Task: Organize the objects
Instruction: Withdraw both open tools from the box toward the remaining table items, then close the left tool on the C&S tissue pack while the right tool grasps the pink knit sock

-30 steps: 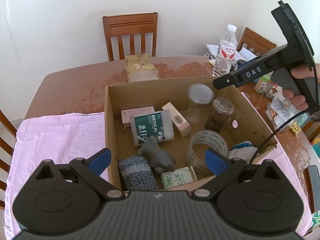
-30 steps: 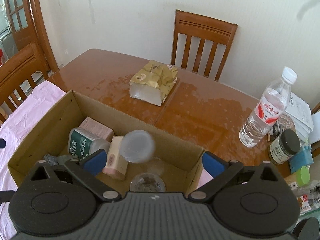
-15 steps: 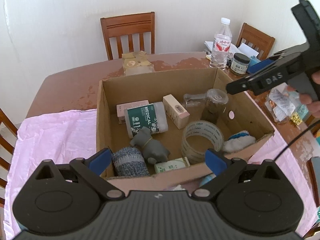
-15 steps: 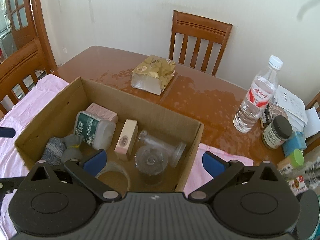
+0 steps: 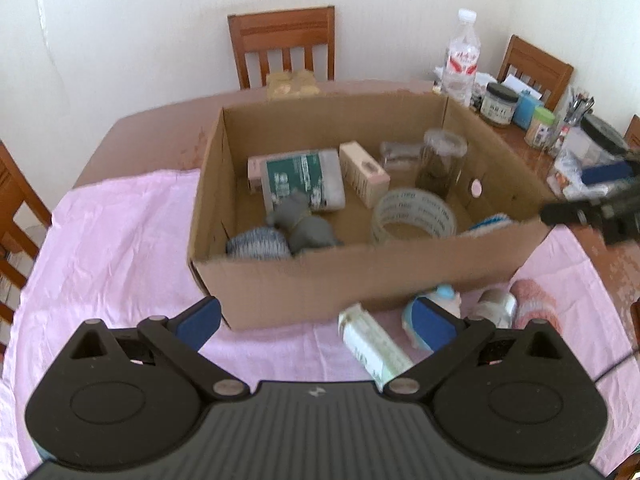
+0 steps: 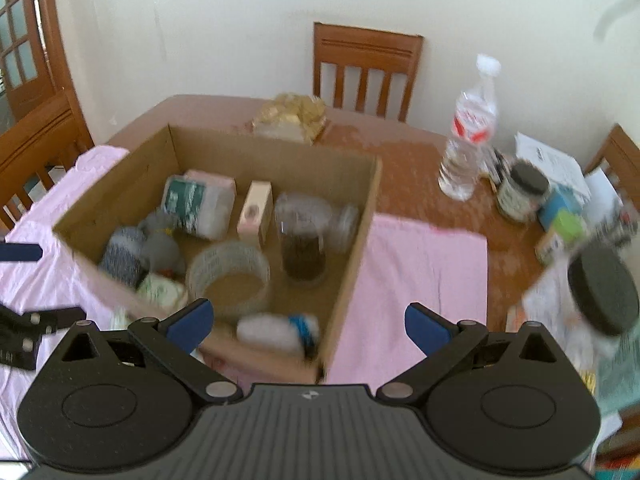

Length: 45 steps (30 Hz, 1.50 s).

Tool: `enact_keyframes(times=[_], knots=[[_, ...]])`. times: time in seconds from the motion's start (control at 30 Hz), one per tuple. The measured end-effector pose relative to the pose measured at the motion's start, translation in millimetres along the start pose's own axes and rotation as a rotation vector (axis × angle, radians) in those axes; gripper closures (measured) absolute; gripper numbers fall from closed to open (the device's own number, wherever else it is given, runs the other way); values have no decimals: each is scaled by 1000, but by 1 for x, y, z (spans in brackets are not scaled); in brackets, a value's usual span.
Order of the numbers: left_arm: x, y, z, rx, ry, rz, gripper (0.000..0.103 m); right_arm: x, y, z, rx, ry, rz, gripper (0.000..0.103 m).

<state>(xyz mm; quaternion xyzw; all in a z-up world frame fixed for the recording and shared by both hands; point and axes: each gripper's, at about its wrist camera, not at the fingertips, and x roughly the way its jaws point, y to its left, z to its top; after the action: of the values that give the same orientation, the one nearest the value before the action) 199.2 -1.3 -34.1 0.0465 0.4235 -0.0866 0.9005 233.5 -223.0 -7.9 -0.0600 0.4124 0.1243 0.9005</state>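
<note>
**A:** What's the biggest thing on that table (image 5: 144,128)?

**B:** The pink cloth (image 5: 112,240) spread over it, then the cardboard box (image 5: 360,280) sitting on the cloth. I'd guess the box is the collecting bin, since it's open-topped and already loaded.

**A:** Loaded with what?

**B:** A green-labelled packet (image 5: 302,180) lying flat near the back wall, a roll of clear tape (image 5: 414,216) standing on its edge, a lidded jar (image 5: 440,164) upright with a second clear jar (image 6: 340,220) on its side just behind it, a pale carton (image 5: 364,174), a grey soft toy (image 5: 304,224) beside a blue-grey knitted bundle (image 5: 256,242), and a white and blue brush-like thing (image 6: 280,330) in the near right corner. It looks dropped in rather than lined up.

**A:** Anything left outside?

**B:** Yes, at least 4 things on the cloth against the box's near wall: a green and white tube (image 5: 372,348), a small blue and white piece (image 5: 436,300), a silvery thing (image 5: 494,304) and a pink fuzzy roll (image 5: 534,306). They're blurred, so I can't name them better. Probably next in line.

**A:** And the 2 grippers?

**B:** The left gripper (image 5: 316,320) hovers before the box, fingers spread wide, holding nothing, the tube between them but untouched. The right gripper (image 6: 306,322) hangs over the box's near right corner, likewise spread wide and empty.
</note>
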Motion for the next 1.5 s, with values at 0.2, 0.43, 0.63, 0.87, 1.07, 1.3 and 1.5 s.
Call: enact_keyframes(times=[0.2,0.43,0.63,0.87,1.07,1.3,1.5], knots=[[19,-8,-13,-8,44,-9,2,14,12,-53,3,87,10,0],[45,-13,-21,-36,81,-3,2,31,19,-86,58,160,26,0],[48,-2,-29,-46,103,29,2,35,20,-93,65,183,10,0],[42,19,-40,-54,121,77,2,35,10,-100,93,208,0,0],[39,24,-40,-73,121,52,2,34,4,-103,131,225,15,0],[49,10,-32,-8,108,16,2,52,16,-90,137,202,-4,0],[58,6,-26,17,114,-14,2,56,9,-102,164,235,-59,0]])
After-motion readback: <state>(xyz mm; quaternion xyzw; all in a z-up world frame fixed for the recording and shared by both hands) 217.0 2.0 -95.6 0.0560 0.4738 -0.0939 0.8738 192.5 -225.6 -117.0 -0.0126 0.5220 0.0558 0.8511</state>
